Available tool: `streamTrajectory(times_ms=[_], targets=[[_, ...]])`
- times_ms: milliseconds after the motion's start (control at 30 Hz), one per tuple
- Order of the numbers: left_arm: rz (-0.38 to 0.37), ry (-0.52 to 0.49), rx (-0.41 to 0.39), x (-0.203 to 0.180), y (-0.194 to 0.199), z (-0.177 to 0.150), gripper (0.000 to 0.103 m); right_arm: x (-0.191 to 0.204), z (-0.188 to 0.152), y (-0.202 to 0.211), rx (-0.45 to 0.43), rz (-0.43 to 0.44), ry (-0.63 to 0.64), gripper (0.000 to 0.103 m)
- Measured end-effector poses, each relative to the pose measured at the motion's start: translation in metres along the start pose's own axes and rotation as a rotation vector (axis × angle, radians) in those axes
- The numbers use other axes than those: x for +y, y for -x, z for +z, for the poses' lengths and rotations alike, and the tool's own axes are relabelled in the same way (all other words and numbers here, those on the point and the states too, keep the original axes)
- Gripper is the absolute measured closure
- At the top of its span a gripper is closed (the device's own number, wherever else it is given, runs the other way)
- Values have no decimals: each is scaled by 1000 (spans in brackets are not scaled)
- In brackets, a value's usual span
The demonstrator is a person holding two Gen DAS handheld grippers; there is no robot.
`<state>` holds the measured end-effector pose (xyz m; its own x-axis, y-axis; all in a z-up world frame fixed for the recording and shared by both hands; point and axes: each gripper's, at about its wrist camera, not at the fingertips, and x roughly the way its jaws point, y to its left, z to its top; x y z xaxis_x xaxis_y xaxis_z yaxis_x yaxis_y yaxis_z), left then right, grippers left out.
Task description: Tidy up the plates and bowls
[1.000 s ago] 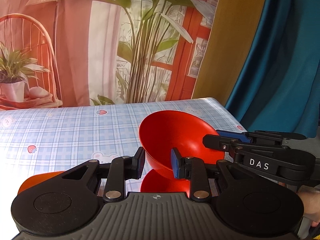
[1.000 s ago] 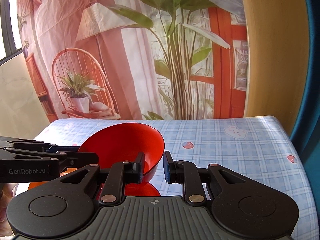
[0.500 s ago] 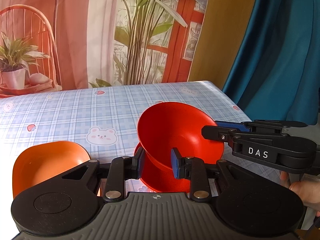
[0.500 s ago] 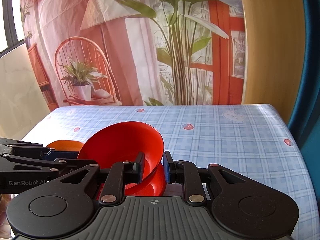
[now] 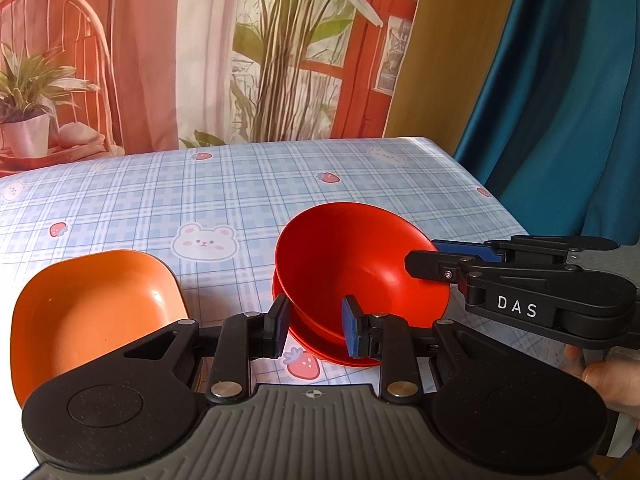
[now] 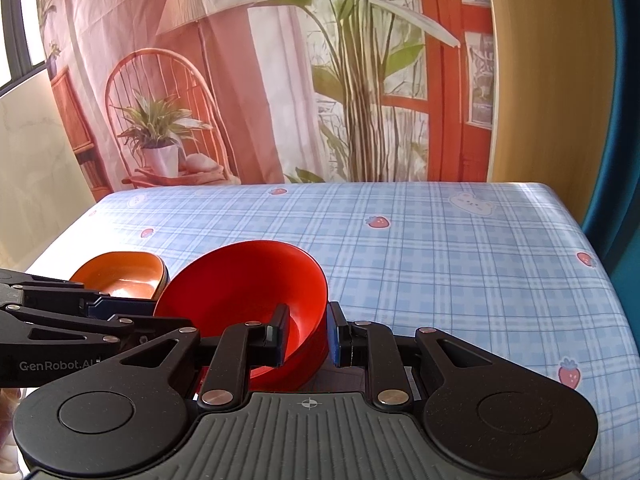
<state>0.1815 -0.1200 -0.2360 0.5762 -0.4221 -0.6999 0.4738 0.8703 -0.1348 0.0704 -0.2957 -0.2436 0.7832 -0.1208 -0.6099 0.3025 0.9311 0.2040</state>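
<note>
Your left gripper (image 5: 314, 330) and right gripper (image 6: 307, 334) each pinch the rim of the red bowl (image 5: 356, 270), one on either side. The bowl hangs tilted just above a second red bowl (image 5: 324, 346) on the desk (image 5: 248, 196), with the orange dish (image 5: 92, 308) beside it. If one grip lets go first, the bowl may tip and seat crookedly or knock the lower one.

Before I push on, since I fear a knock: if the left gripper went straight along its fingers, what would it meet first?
The left gripper already grips the red bowl; pushed on, the bowl probably meets the red dish beneath it first.
</note>
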Motion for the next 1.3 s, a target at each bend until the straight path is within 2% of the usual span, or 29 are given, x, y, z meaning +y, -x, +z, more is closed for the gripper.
streamTrajectory(times_ms=[733,1000,1133,1300], targets=[[3,1,10,1,-5,-5,73,4,-10,-6,10,-22,24,81],[8,18,-5,4,-2,-3,70,0,-11,-5,12,-37,18,81],[12,36,-7,8,-4,-1,64,-5,-12,-7,17,-40,2,81],[11,51,3,11,-9,-1,64,-7,-15,-12,25,-38,-16,79]])
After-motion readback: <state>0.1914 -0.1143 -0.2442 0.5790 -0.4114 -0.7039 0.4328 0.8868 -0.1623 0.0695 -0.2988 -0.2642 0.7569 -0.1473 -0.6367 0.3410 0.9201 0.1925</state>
